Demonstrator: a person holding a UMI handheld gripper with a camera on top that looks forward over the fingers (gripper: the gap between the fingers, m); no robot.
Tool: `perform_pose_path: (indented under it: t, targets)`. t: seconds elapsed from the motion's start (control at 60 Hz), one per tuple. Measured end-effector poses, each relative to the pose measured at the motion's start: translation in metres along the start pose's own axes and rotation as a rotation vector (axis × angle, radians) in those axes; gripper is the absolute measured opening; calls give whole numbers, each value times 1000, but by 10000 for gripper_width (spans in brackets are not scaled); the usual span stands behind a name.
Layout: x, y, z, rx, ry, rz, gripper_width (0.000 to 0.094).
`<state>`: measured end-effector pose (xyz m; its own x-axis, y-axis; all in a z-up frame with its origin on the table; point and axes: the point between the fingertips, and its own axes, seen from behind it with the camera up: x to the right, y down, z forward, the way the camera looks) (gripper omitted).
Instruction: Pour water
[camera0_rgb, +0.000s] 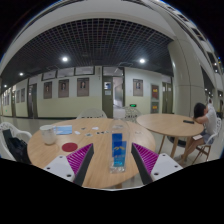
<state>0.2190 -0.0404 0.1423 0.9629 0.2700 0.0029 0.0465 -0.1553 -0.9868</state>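
Observation:
A clear water bottle (118, 151) with a blue label stands upright on the round wooden table (95, 165), between my two fingers. There is a gap at each side between the bottle and the magenta pads, left (81, 157) and right (146, 158). My gripper (114, 160) is open. A white cup (47, 134) stands farther off on the table to the left, beyond the left finger. A small red disc (69, 147) lies between the cup and the left finger.
A flat blue and white item (63, 130) and small bits (98, 131) lie toward the table's far side. A second round table (168, 123) stands to the right with a person (207, 122) seated at it. Chairs (14, 136) stand at the left.

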Motion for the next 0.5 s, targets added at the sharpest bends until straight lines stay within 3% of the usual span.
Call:
perform_pose_path:
  t: [0.3, 0.367, 0.5]
  targets:
    - [12, -6, 106, 75, -39, -66, 783]
    - [11, 0, 121, 61, -55, -44, 445]
    - [19, 2, 122, 62, -14, 32, 368]
